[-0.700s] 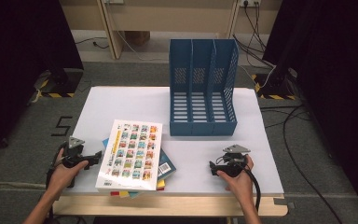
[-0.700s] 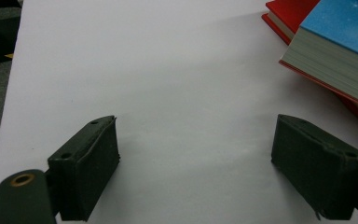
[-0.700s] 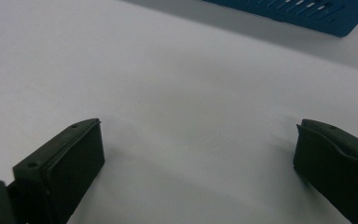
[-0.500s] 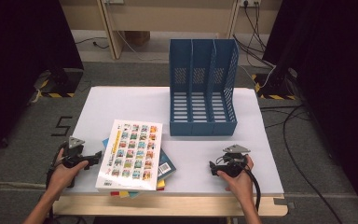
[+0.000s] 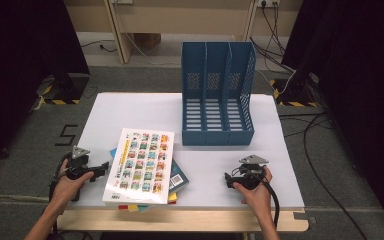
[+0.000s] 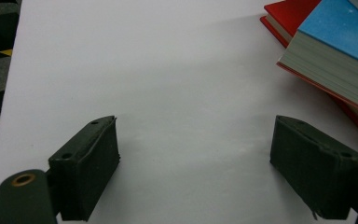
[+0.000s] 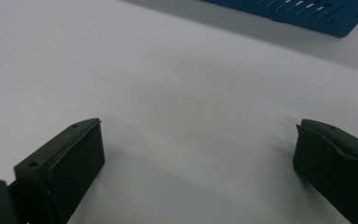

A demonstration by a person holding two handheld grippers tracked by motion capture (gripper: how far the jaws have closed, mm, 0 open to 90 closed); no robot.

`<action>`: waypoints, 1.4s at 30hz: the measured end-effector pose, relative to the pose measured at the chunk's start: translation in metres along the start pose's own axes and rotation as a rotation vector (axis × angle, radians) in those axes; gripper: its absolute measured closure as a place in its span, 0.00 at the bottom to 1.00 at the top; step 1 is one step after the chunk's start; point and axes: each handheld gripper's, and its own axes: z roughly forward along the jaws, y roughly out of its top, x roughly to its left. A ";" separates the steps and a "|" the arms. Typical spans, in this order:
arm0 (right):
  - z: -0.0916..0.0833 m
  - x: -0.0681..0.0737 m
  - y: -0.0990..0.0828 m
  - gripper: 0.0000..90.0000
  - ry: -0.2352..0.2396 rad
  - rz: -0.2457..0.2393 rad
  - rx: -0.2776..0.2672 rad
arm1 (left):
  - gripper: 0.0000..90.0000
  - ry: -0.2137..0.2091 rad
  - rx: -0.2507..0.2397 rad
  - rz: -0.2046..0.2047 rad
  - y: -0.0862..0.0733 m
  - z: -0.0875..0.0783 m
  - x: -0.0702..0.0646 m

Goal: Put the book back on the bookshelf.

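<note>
A stack of books (image 5: 142,167) lies at the front left of the white table (image 5: 140,110), topped by a white picture book with rows of small coloured images. My left gripper (image 5: 102,170) rests on the table just left of the stack, open with nothing between its fingers. In the left gripper view (image 6: 196,163) the red and blue books (image 6: 335,56) lie ahead to the right. My right gripper (image 5: 226,178) sits at the front right, pointing left, also open and empty, with bare table between its jaws in the right gripper view (image 7: 198,168).
A blue three-slot file holder (image 5: 217,95) stands upright at the back centre of the table, its base edge (image 7: 303,16) ahead in the right gripper view. Cables (image 5: 325,150) trail across the floor to the right. A wooden ledge (image 5: 180,220) runs along the table's front.
</note>
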 end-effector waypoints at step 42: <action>-0.012 0.033 0.013 0.19 0.199 -0.024 -0.152 | 0.47 -0.180 0.004 0.073 0.009 -0.040 -0.031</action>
